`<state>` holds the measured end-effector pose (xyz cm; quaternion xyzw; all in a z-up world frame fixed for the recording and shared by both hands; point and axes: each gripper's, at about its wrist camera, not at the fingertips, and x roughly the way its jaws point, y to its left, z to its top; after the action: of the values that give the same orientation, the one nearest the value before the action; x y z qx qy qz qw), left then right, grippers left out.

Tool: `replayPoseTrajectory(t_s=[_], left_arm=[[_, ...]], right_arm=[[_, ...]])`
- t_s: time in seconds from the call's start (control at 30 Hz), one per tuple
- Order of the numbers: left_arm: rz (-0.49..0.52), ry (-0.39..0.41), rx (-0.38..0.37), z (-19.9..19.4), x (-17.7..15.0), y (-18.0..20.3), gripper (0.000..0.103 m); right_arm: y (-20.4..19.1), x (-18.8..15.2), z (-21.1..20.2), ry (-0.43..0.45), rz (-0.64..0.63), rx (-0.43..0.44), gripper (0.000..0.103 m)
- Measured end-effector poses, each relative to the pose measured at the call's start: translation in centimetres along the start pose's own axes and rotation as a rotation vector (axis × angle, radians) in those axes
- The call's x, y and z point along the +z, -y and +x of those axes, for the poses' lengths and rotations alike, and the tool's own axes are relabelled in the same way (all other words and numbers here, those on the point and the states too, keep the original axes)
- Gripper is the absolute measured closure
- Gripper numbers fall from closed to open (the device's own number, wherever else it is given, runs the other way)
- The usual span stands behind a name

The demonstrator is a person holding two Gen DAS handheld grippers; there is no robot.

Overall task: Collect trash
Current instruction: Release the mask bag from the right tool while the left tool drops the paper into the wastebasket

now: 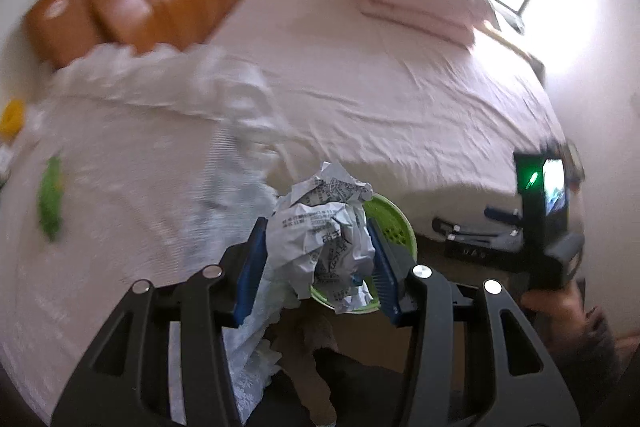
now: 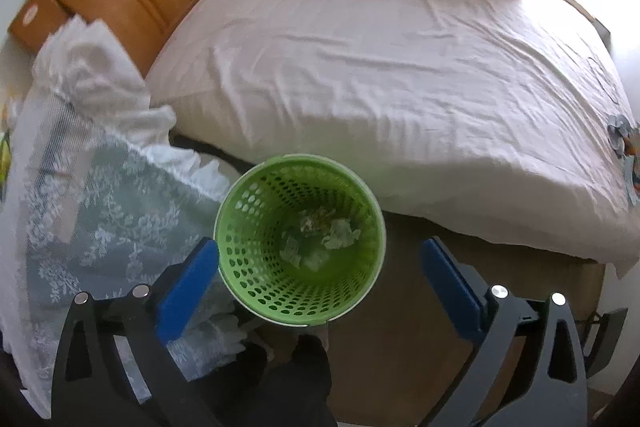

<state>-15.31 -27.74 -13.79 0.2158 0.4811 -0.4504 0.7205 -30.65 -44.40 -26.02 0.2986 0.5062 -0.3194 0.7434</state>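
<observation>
Crumpled printed paper [image 1: 320, 235] sits pinched between the jaws of our left gripper [image 1: 318, 259], both blue pads pressing its sides, and it hangs above the green perforated bin [image 1: 394, 227], whose rim shows just behind and below the jaws. Our right gripper [image 2: 320, 283] has its jaws spread wide with nothing between the pads; the bin [image 2: 300, 239] stands directly beneath that gap, scraps of paper [image 2: 324, 231] on its bottom. Bed [image 2: 400, 67] lies beyond the jaws, lace cloth [image 2: 100, 219] off their left side.
</observation>
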Motion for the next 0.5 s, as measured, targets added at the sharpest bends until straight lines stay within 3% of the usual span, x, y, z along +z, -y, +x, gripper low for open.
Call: replayPoseTrajectory(t_s=[0.2,0.33,0.5], left_arm=[[0.076,-0.128,-0.097,6.7,0.9,4.5,0.053],[0.116,-0.166,-0.097,9.0,0.7,6.2,0.028],[0.112,-0.158,-0.085,9.0,0.6,6.4,0.018]], right_arm=[[2.8,0.4,-2.1,0.032,0.062,-0.003,0.003],[4.1,0.5,-2.6,0.036,0.093,-0.007,0.003],[5.0,0.5,-2.6,0.035,0.115,-0.002,0.003]])
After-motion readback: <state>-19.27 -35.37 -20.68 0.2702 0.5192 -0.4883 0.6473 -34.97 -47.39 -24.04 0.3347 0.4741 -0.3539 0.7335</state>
